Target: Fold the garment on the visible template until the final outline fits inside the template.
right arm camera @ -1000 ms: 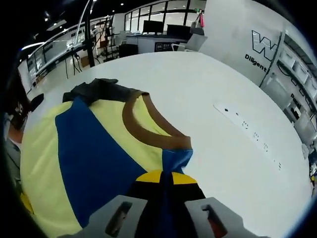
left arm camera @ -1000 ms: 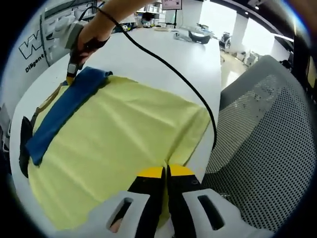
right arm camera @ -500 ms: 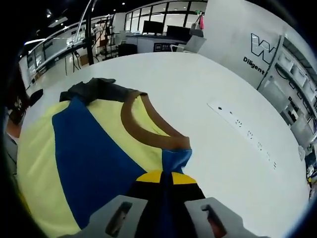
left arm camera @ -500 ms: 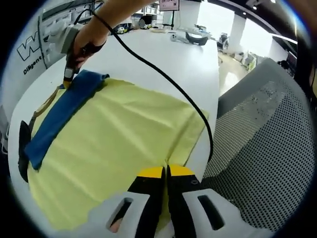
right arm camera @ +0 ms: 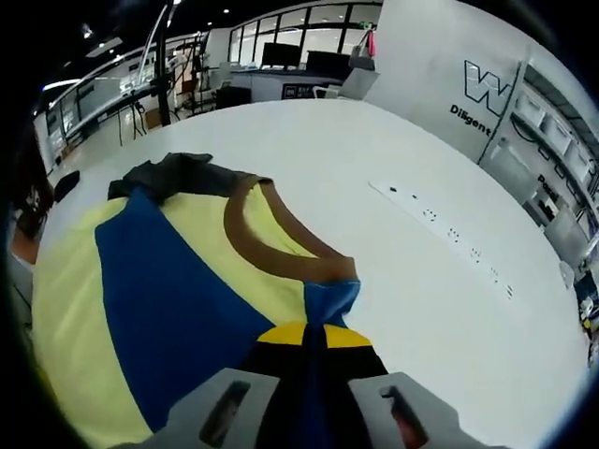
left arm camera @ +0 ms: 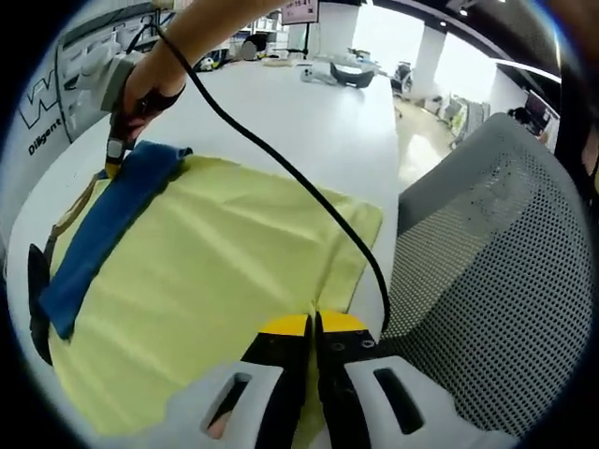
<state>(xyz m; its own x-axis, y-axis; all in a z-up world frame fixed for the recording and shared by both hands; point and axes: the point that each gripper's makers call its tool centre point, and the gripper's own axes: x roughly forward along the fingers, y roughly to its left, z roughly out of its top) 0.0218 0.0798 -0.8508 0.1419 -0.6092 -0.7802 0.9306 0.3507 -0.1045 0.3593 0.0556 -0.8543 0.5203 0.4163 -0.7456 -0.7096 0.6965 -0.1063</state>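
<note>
A yellow garment [left arm camera: 215,271] with a blue band [left arm camera: 103,224] lies spread on the white table [left arm camera: 309,131]. My left gripper [left arm camera: 313,325] is shut on its yellow near edge. Across the cloth a hand holds the right gripper [left arm camera: 114,159], pinching the blue corner. In the right gripper view the garment [right arm camera: 65,309] shows a blue panel [right arm camera: 168,299] and a brown neckline [right arm camera: 271,253], and my right gripper [right arm camera: 313,333] is shut on the blue shoulder corner. A dark sleeve [right arm camera: 178,173] lies bunched at the far end.
A black cable [left arm camera: 281,168] runs across the yellow cloth from the far hand. A grey mesh chair back [left arm camera: 496,281] stands close on the right. A white strip with small holes [right arm camera: 449,238] lies on the table. Desks and monitors stand far behind.
Both views have shifted slightly as the hands moved. The garment sits a little lower and further left in the left gripper view. Both grips are unchanged.
</note>
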